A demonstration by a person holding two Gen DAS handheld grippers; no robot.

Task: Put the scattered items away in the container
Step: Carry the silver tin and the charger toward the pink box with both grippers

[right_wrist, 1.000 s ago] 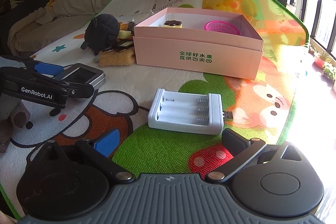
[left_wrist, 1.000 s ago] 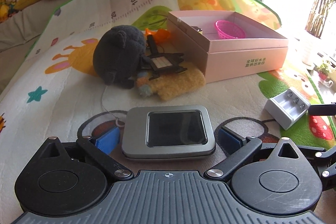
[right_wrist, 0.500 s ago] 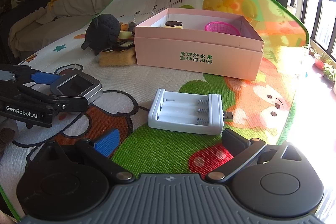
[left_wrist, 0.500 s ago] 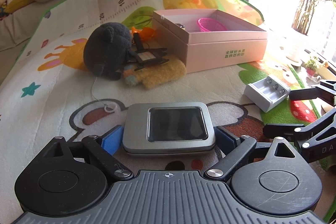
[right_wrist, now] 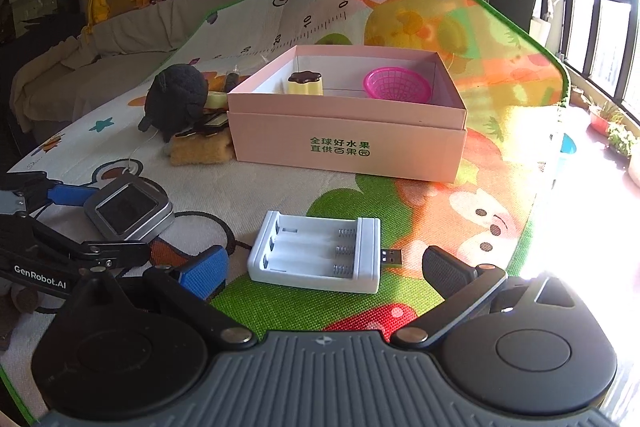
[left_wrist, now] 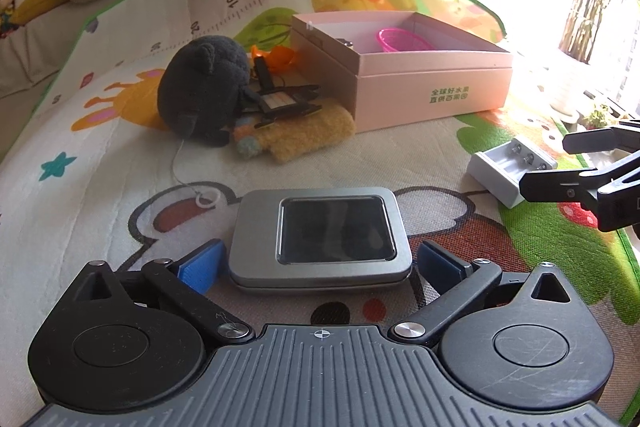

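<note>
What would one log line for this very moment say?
left gripper: jaws open around silver tin, just widened | right gripper: jaws open around white battery charger | pink box: holds pudding toy, pink basket

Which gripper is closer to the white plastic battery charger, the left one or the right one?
Right. The right gripper has the white plastic battery charger between its open jaws. The left gripper sits off to the side, straddling the flat silver metal tin.
</note>
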